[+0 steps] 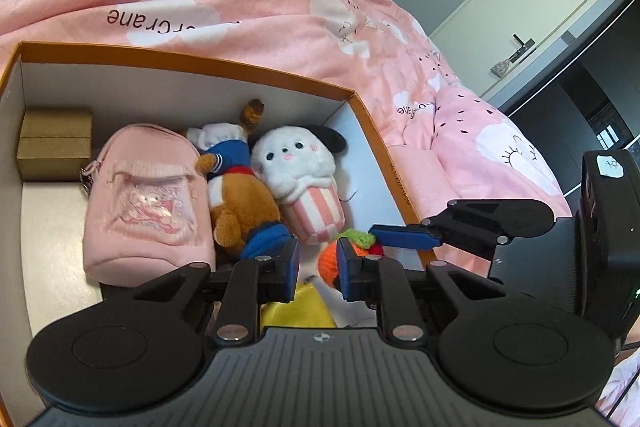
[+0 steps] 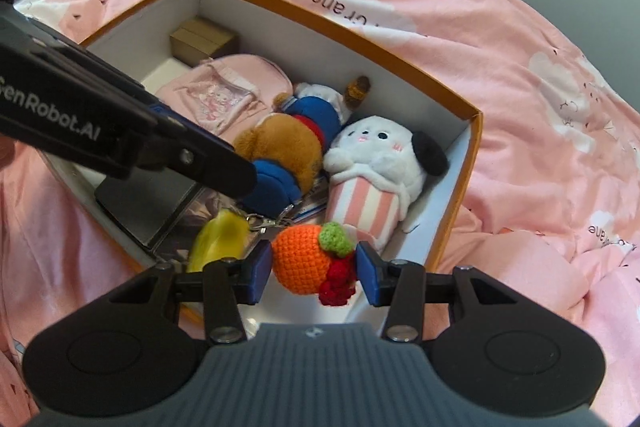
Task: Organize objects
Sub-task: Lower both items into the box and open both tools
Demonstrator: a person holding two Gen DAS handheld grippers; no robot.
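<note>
Crochet orange (image 2: 300,263) w/ green leaf and red berries sits between the right gripper (image 2: 314,269) pads. They seem to pinch it, one pad on the orange side, the other on the berries, so its long axis runs across the gap. It's over the near end of the orange-rimmed box (image 2: 472,163), inside the walls, bare white floor beneath. Judgement: next is a straight drop, no reach needed. R tool tips steeply down. Left gripper (image 1: 318,267) comes in from the box's left side at a shallower pitch, jaws drawn narrow, nothing visibly caught. Yellow plush (image 2: 218,239) lies just beside it. Mid-box: popcorn-cup dog plush (image 2: 376,171), sailor bear (image 2: 288,143). Far end: pink pouch (image 2: 224,91), small cardboard carton (image 2: 200,41).
</note>
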